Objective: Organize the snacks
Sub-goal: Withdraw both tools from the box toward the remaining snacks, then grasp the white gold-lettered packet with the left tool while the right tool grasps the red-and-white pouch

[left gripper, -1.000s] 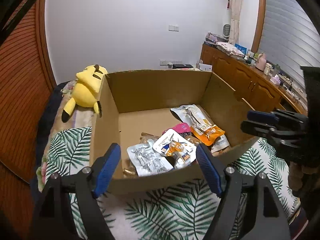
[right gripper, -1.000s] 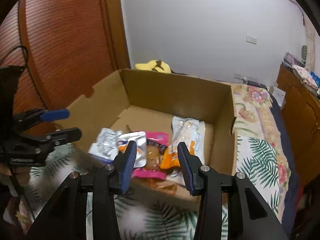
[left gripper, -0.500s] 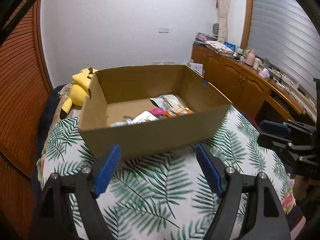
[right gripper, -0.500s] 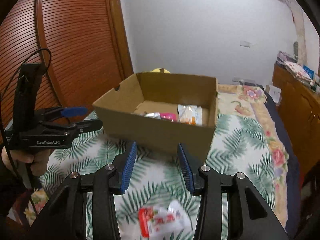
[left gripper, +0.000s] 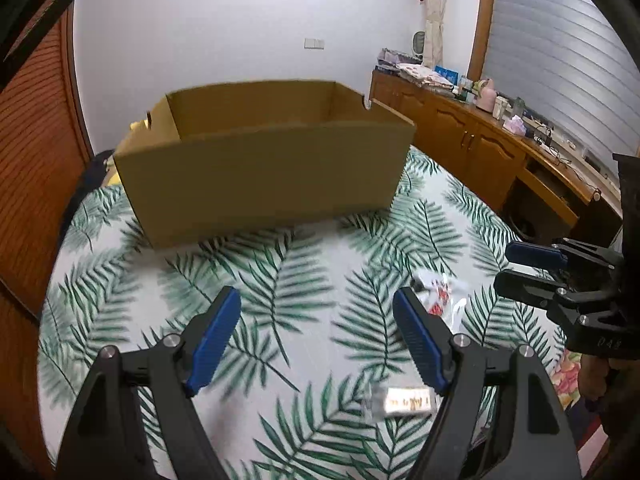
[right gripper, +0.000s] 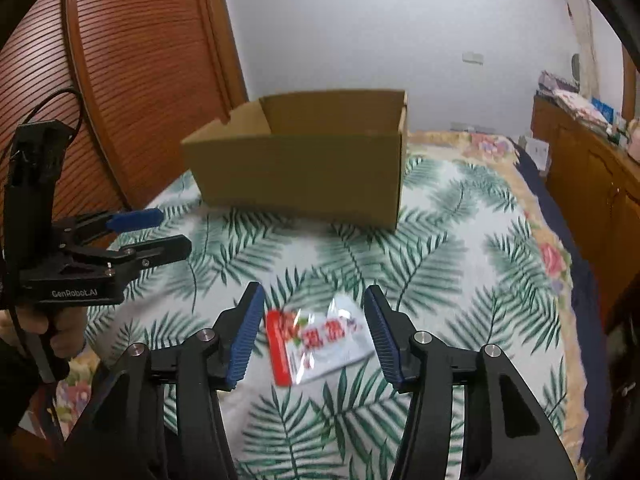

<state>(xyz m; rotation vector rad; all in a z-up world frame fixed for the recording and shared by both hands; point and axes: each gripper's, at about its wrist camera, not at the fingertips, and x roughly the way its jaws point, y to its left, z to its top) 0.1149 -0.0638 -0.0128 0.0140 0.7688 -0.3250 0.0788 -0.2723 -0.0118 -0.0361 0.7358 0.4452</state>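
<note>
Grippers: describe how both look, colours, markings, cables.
Both are matte black frames with silver screws and ribbed blue finger pads. The left gripper carries white "GenRobot.AI" lettering and a black cable looping off its upright handle. The right gripper shows a faint "045" on its body.

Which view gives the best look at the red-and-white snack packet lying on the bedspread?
The right wrist view: the red-and-white snack packet lies whole between the open right gripper fingers. In the left wrist view the packet is small, blurred and partly hidden behind a finger.
</note>
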